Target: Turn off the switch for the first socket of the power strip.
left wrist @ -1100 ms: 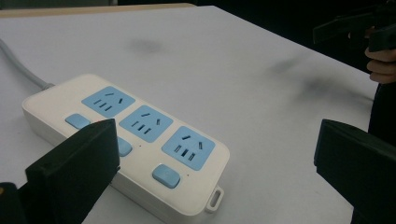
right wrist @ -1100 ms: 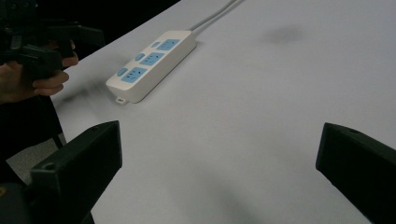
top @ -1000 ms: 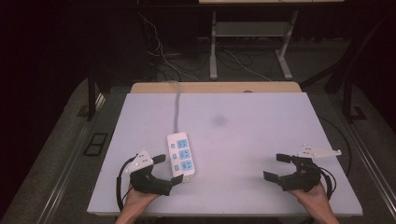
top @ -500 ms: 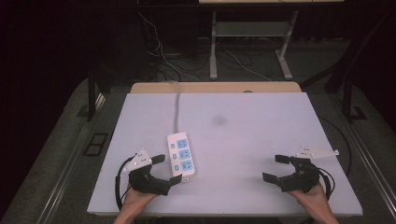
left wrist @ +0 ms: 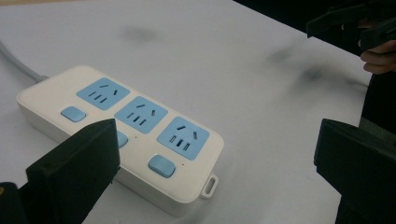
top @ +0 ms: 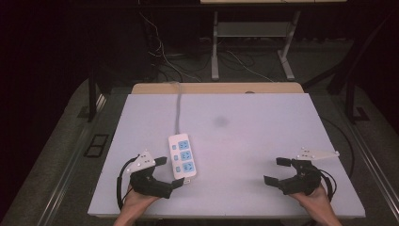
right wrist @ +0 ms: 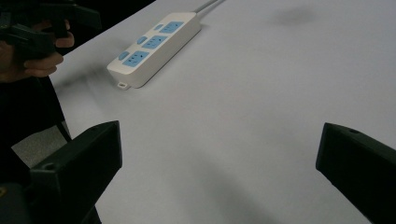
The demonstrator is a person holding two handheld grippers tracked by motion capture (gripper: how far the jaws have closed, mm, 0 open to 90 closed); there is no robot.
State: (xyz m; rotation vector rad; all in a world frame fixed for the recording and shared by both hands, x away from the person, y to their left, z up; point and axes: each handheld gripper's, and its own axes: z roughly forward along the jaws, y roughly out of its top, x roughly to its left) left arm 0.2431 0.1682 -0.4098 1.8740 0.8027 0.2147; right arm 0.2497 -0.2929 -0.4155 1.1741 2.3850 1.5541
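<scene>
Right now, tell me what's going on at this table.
A person holds a pair of tongs in each hand at the near edge of a white table. Both are open and hold nothing. The left tongs sit right beside the near end of a white power strip with three blue sockets; whether they touch it is unclear. The right tongs hover over bare tabletop, far from it.

White table (top: 263,141); white power strip (top: 182,156) flat on it, left-centre.
</scene>
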